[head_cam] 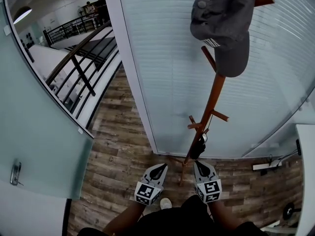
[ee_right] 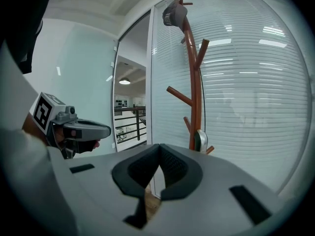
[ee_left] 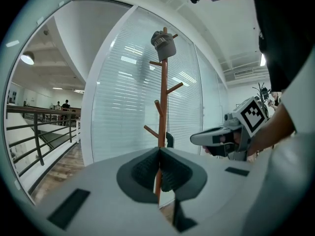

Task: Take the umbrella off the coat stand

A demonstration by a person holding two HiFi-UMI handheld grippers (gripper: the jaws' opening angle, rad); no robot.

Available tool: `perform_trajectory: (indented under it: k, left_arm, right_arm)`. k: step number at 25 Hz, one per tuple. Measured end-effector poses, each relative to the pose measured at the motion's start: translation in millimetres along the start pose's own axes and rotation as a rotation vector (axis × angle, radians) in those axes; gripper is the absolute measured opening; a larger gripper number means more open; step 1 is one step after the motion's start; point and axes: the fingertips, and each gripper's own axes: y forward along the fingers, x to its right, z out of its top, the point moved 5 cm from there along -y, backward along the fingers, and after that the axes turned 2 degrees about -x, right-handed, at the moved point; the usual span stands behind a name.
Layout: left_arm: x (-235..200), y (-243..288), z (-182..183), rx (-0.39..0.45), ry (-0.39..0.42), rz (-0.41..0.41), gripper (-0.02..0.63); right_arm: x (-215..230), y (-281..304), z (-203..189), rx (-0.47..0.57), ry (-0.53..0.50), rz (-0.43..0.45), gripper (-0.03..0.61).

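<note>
A brown wooden coat stand (head_cam: 212,100) rises in front of a glass wall, with a grey cap (head_cam: 224,23) on its top pegs. A small black folded umbrella (head_cam: 198,149) hangs low on the stand, by the bottom pegs. My left gripper (head_cam: 158,170) and right gripper (head_cam: 202,168) are side by side just short of the stand, both shut and empty. In the left gripper view the stand (ee_left: 163,107) and umbrella (ee_left: 169,139) lie straight past the closed jaws. In the right gripper view the umbrella (ee_right: 200,142) hangs beside the pole (ee_right: 197,92).
A glass wall with blinds (head_cam: 162,58) stands behind the stand. A frosted glass door with a handle (head_cam: 15,173) is at the left, and a railing (head_cam: 78,58) lies beyond it. A power strip (head_cam: 266,165) lies on the wood floor (head_cam: 118,156) at the right.
</note>
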Motion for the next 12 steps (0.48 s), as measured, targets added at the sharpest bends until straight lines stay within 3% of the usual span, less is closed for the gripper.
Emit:
perform_trajectory:
  k: [12]
  left_arm:
    - [-3, 30, -31, -0.11, -0.035, -0.038, 0.014]
  right_arm:
    - [24, 22, -38, -0.074, 0.049, -0.054, 0.006]
